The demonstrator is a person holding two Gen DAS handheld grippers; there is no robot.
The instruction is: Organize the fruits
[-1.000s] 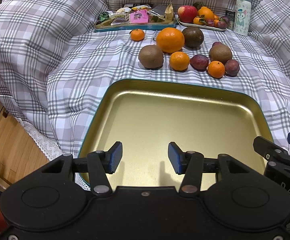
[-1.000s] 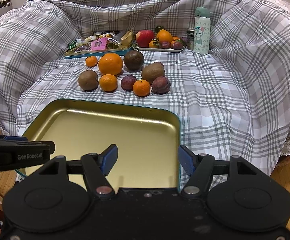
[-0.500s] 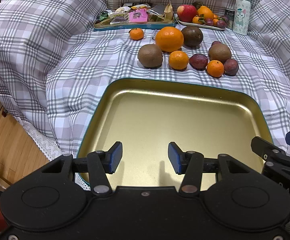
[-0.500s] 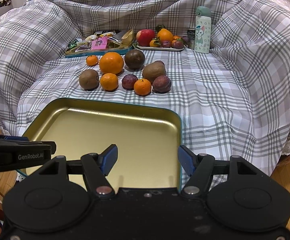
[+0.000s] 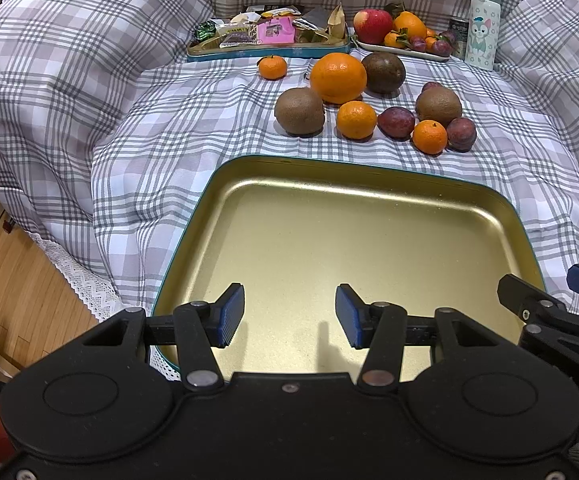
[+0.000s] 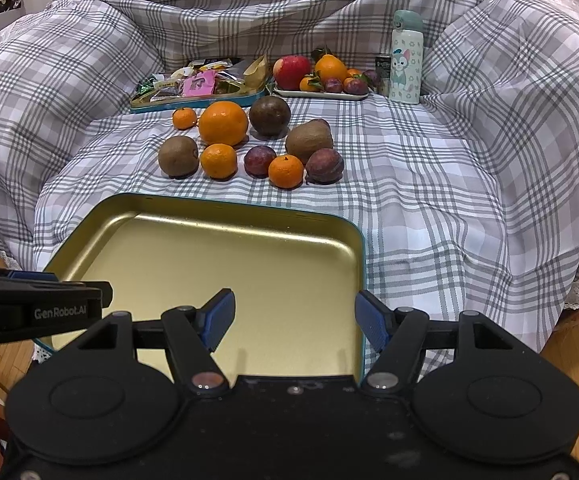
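An empty gold tray (image 5: 369, 200) (image 6: 249, 216) with a teal rim lies on the plaid cloth close in front. Beyond it sit loose fruits: a big orange (image 5: 338, 77) (image 6: 223, 123), two kiwis (image 5: 300, 111) (image 5: 438, 105), several tangerines (image 5: 356, 119), plums (image 5: 396, 121) and a dark round fruit (image 5: 383, 72). My left gripper (image 5: 289, 316) is open and empty over the tray's near left part. My right gripper (image 6: 294, 316) is open and empty over the tray's near right edge.
At the back stand a teal tray of snack packets (image 5: 265, 34), a white plate (image 5: 437, 55) with an apple and small fruits, a can and a cartoon bottle (image 5: 482, 24). Raised plaid folds ring the surface. Wooden floor (image 5: 13, 292) lies below at left.
Both grippers have drawn back and risen slightly, so the fruits look a little farther. Jaws and objects are unchanged.
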